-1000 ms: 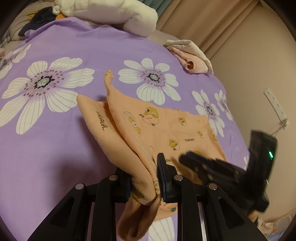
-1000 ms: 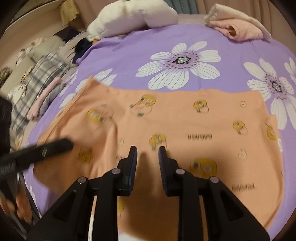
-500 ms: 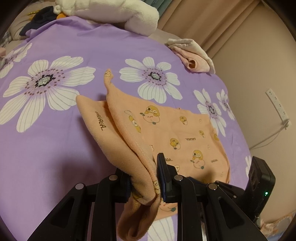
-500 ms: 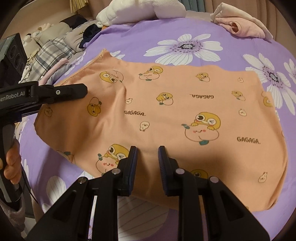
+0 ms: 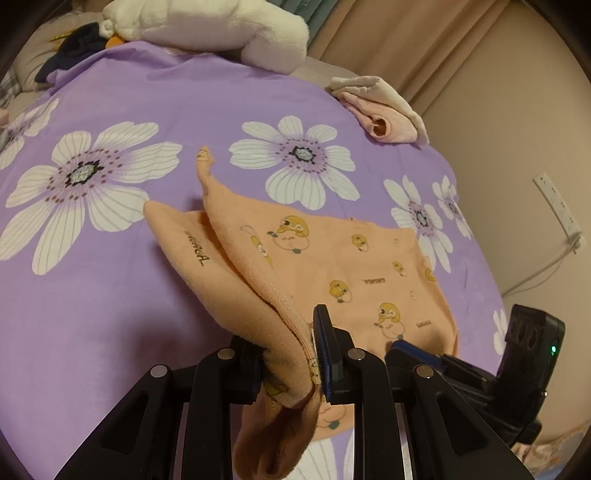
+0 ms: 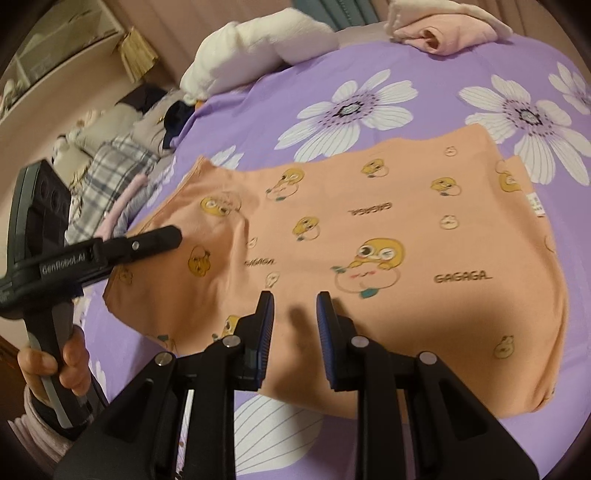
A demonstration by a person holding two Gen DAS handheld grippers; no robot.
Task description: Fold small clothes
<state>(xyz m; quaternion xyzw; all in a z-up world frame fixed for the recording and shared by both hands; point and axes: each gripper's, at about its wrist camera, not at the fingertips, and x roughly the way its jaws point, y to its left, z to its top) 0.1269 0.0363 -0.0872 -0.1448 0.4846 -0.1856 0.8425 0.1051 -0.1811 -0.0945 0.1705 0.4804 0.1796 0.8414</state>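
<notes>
A small orange garment (image 6: 369, 236) printed with yellow cartoon ducks and "GAGAGA" lies spread on the purple flowered bedsheet (image 6: 332, 74). In the left wrist view my left gripper (image 5: 291, 354) is shut on the garment's (image 5: 332, 266) near edge and lifts a fold of it above the sheet. My right gripper (image 6: 294, 314) is open and empty, its jaws a little apart, just above the garment's near edge. The left gripper also shows in the right wrist view (image 6: 162, 236), over the garment's left side. The right gripper shows in the left wrist view (image 5: 410, 349).
A folded pink and white cloth (image 5: 384, 107) lies at the far edge of the bed. A white plush pillow (image 5: 207, 26) sits at the head. Plaid and dark clothes (image 6: 110, 170) are piled off the sheet's left side. A wall socket strip (image 5: 557, 206) is on the right.
My right gripper has drawn back toward the garment's near edge and its jaws have opened wider. My left gripper keeps its hold on the lifted fold, barely moved.
</notes>
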